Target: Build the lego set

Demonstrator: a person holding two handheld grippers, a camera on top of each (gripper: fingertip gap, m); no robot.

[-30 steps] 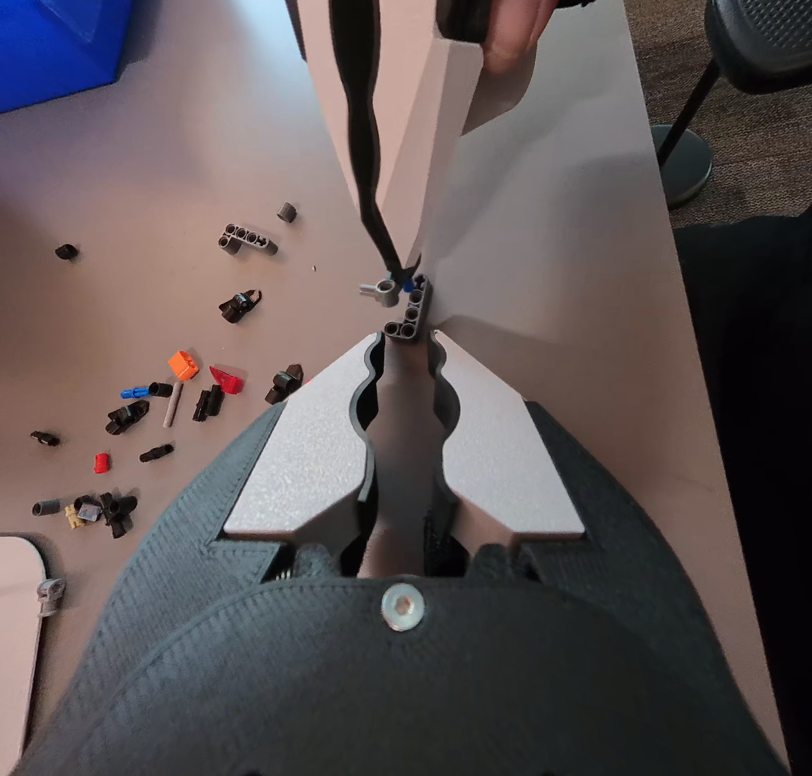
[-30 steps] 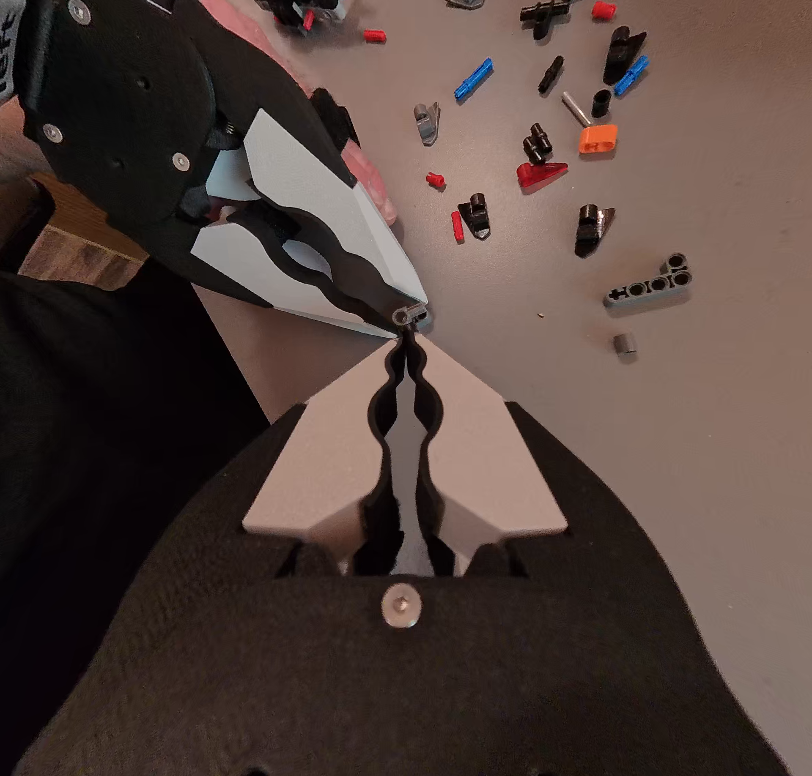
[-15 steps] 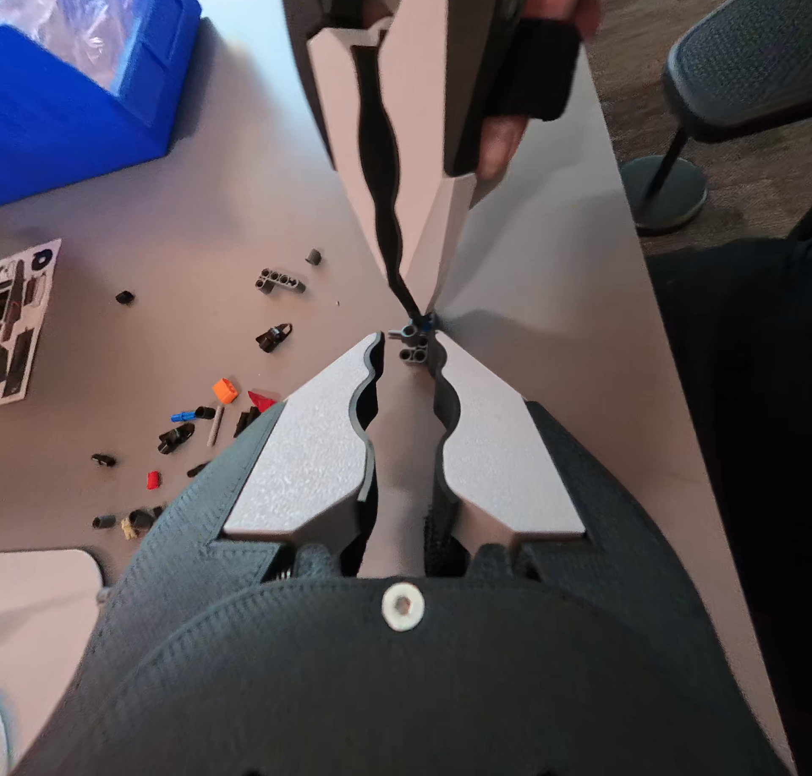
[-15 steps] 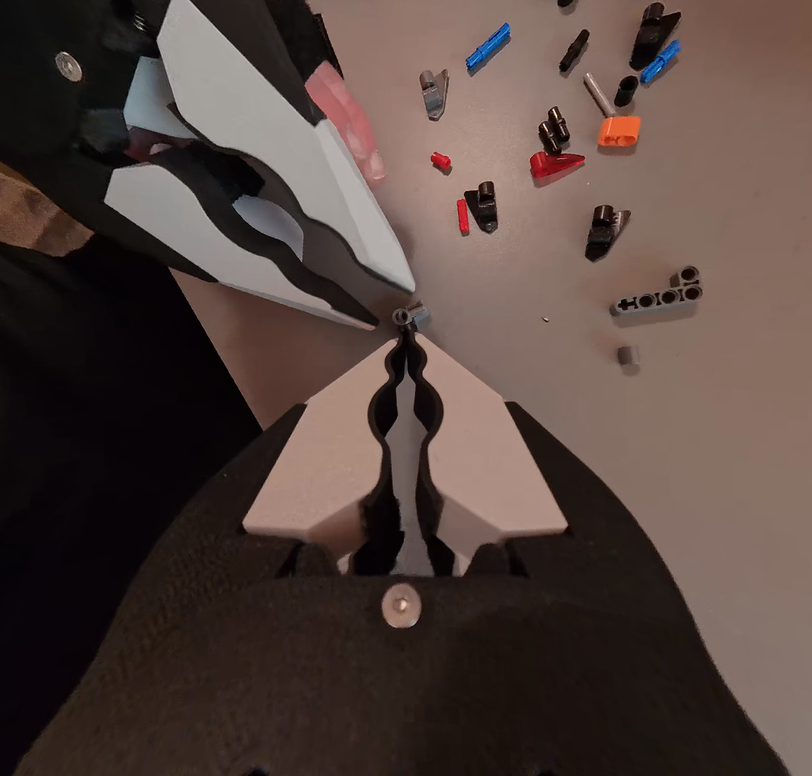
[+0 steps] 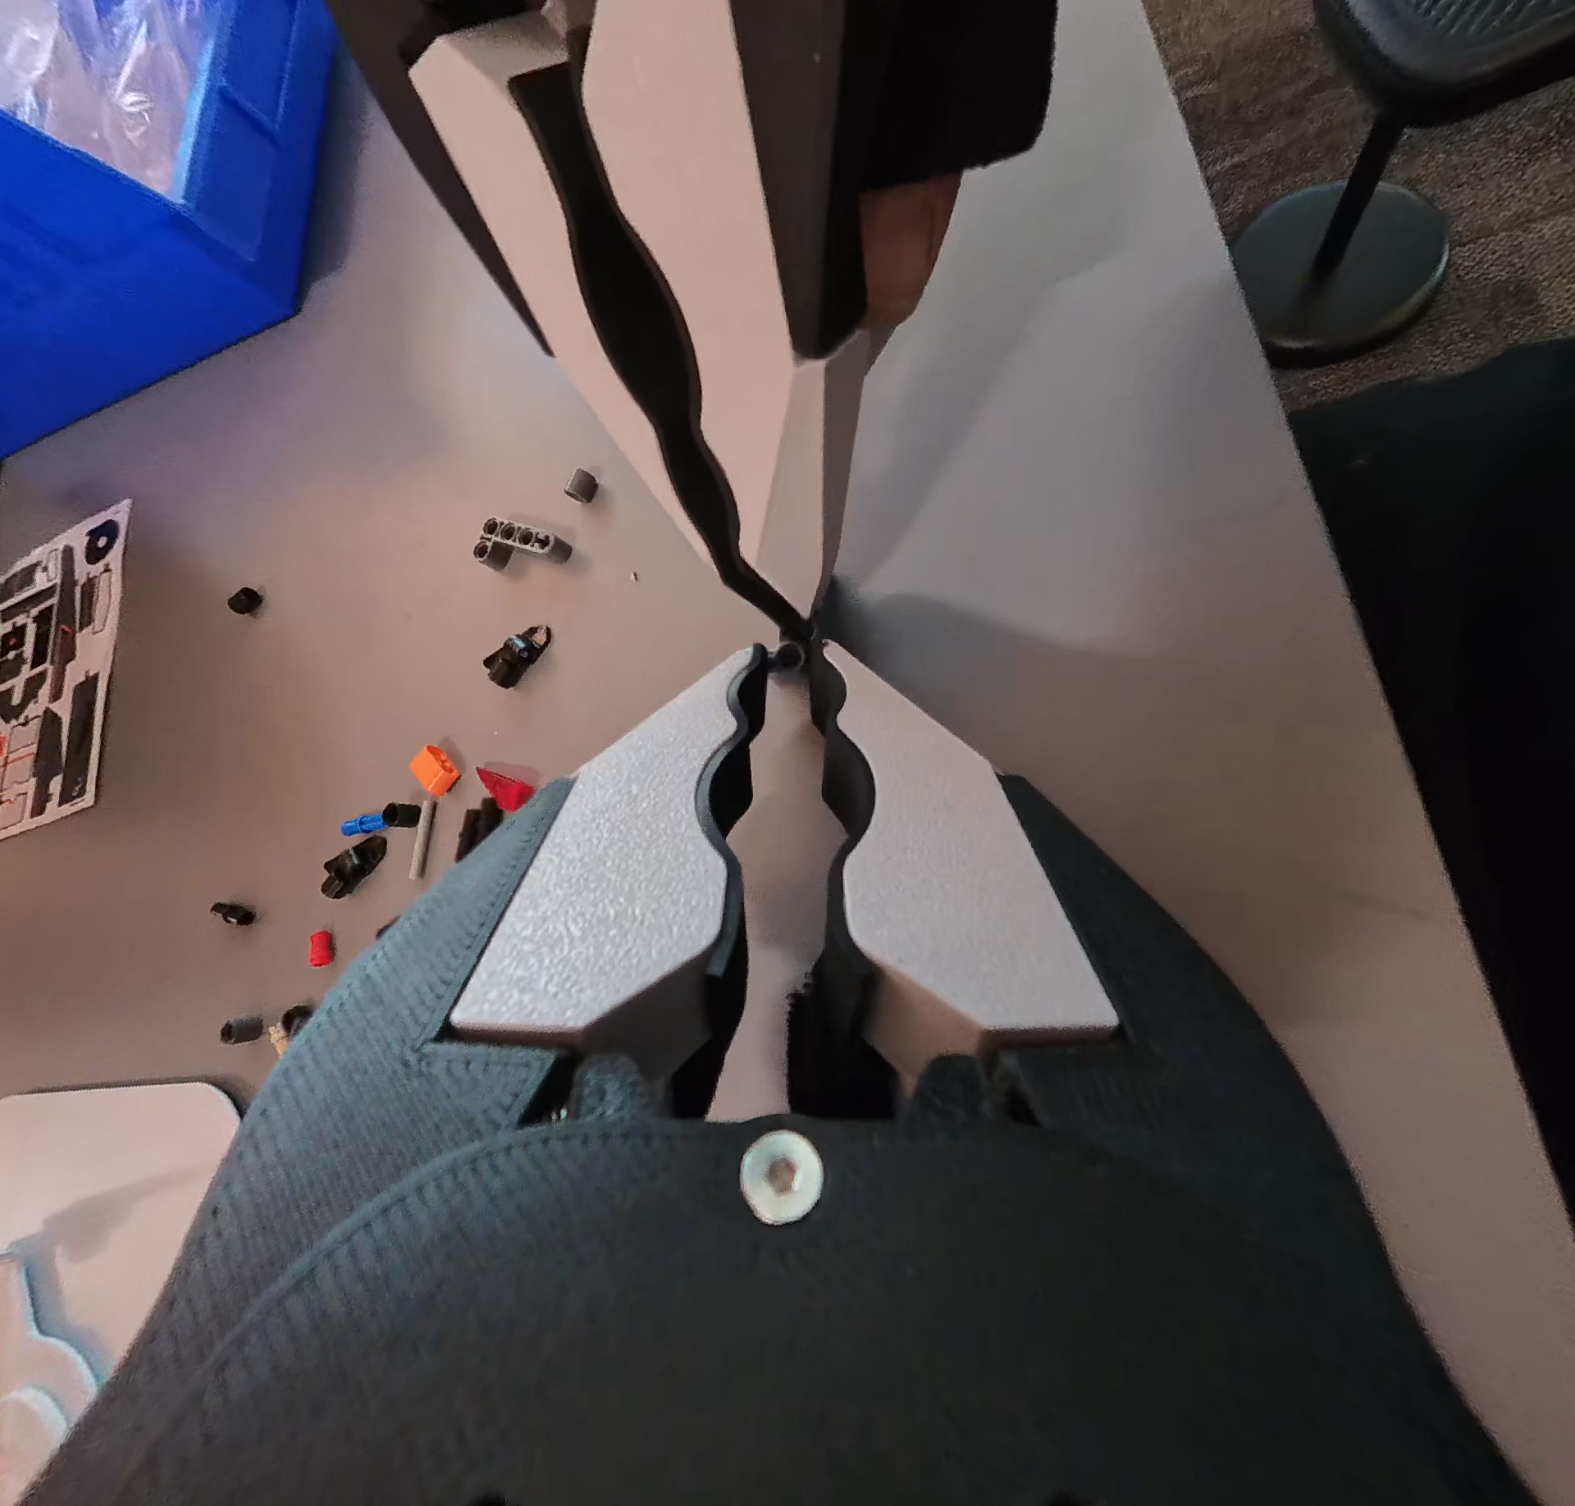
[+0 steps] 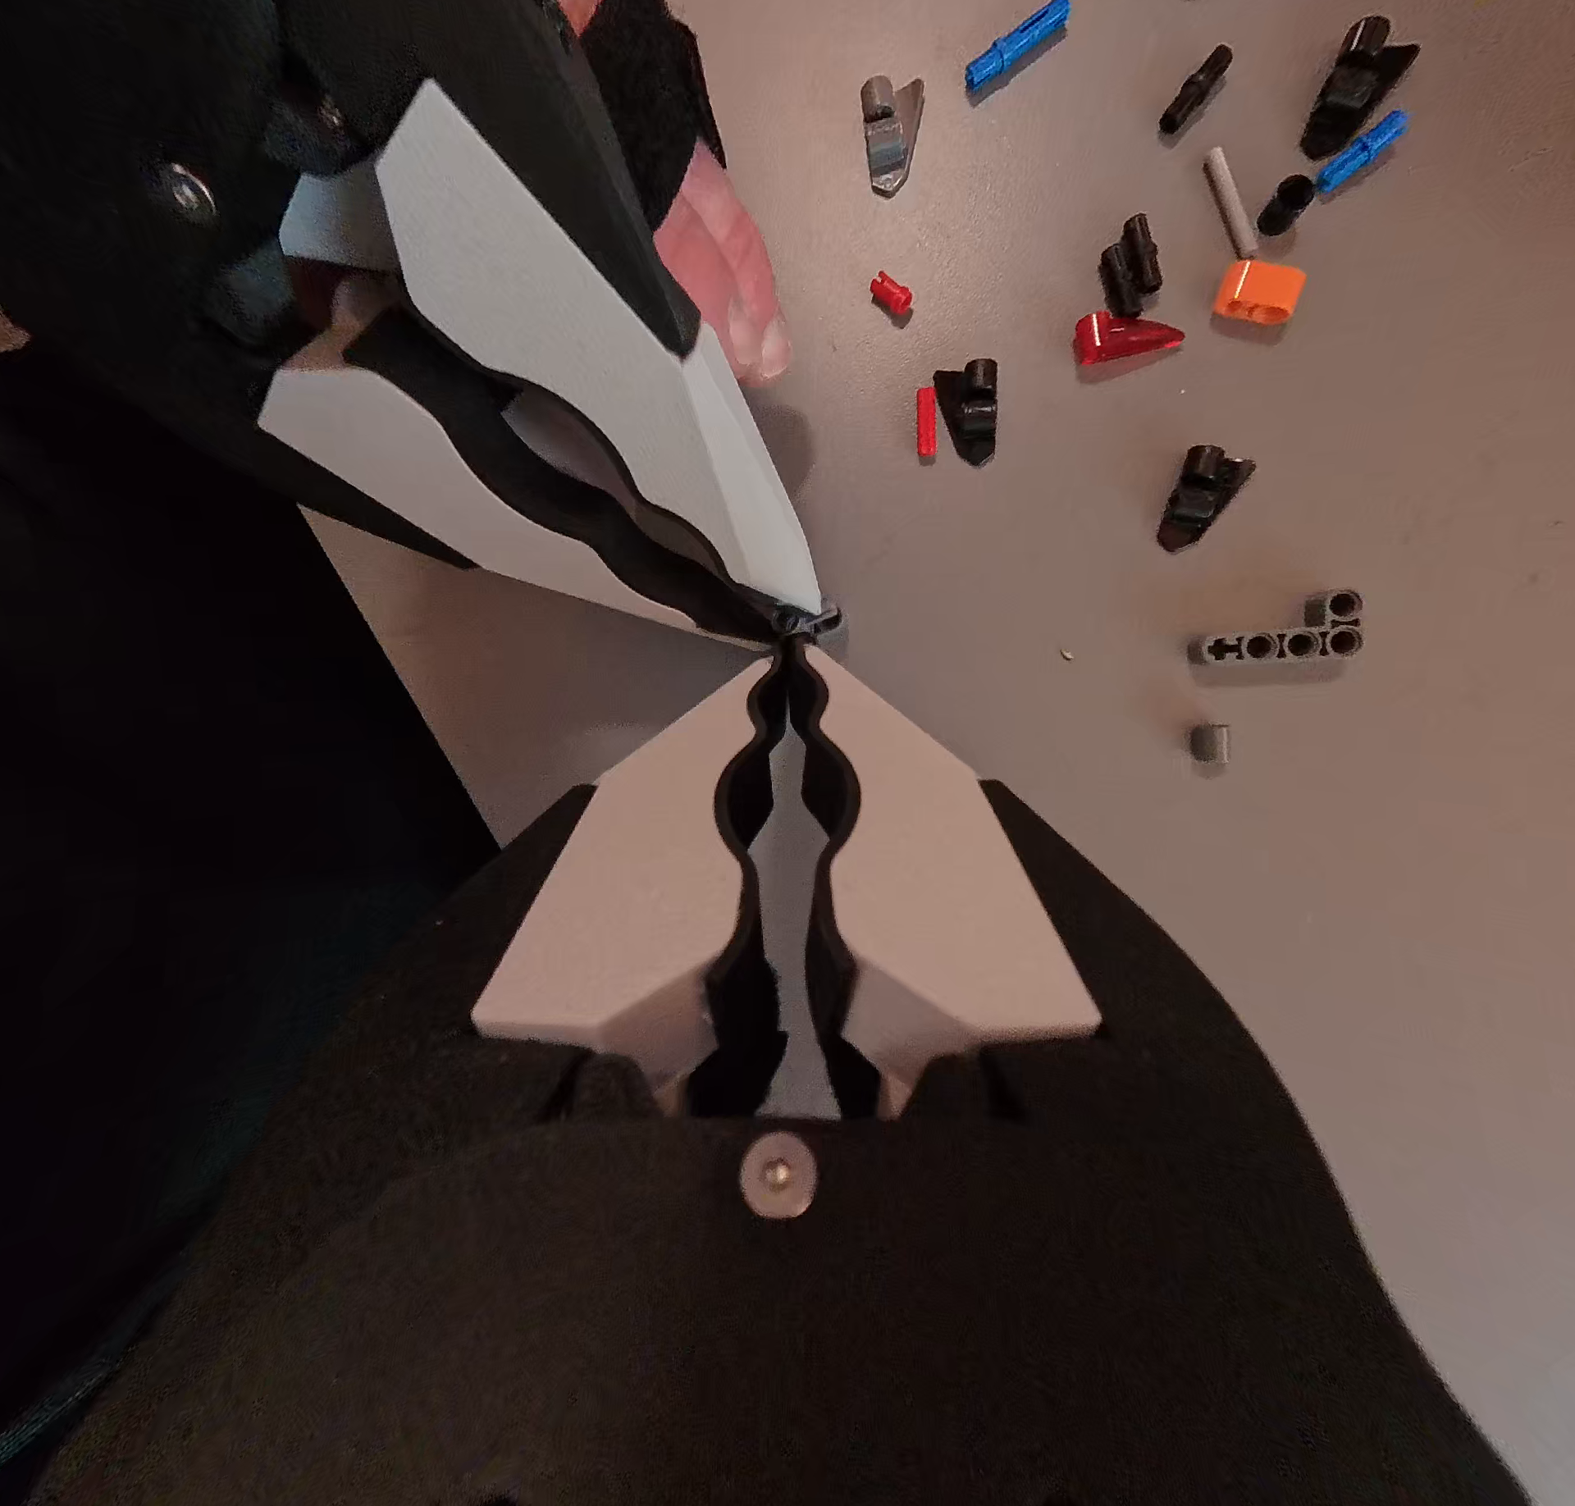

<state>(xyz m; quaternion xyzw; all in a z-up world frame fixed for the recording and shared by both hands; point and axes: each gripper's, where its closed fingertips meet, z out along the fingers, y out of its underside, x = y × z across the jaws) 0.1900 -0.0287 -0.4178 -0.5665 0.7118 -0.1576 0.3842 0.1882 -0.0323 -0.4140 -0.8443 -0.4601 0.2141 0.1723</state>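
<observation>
Lego piece (image 5: 788, 655), small grey, sits at my left gripper (image 5: 793, 668) tips above tabletop (image 5: 1065, 613); jaws narrowed around it, pinching it. Right gripper (image 5: 797, 613) meets it tip to tip from above. Loose parts, grey L-beam (image 5: 520, 540) among them, lie well apart at left.

Right wrist view: my right gripper (image 6: 788, 655) jaws pressed nearly together on something tiny, too small to name, touching lego piece (image 6: 805, 620). To do well: keep axes lined up, press straight, steady squeeze.
</observation>
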